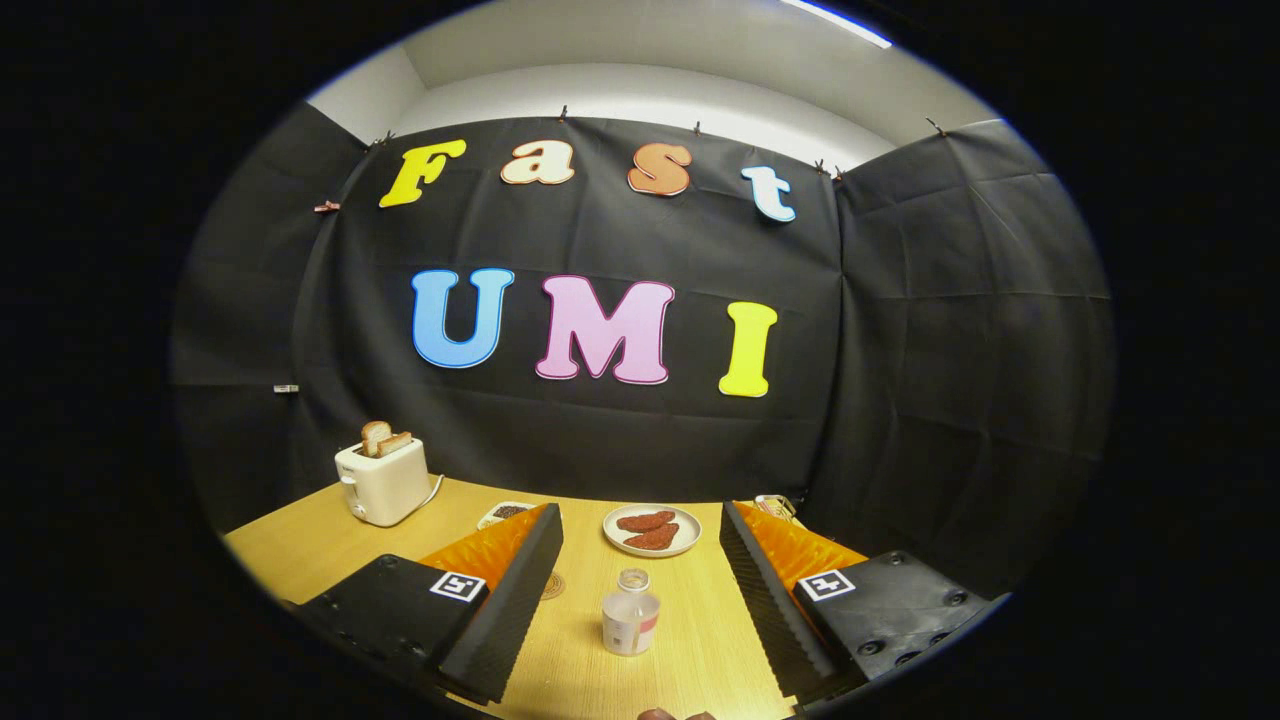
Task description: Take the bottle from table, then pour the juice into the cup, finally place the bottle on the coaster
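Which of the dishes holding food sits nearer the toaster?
The small dish with dark bits, partly hidden behind a claw finger; the round plate of reddish pieces lies farther from the toaster.

Bright overhead strip light (835,22), evenly lit table (300,560), soft shadows, strong fisheye bending at edges, sharp focus

Cloth-walled demo booth (600,440); wooden table (300,560), toaster (383,482).

Upright clear bottle (631,623) on table (300,560)
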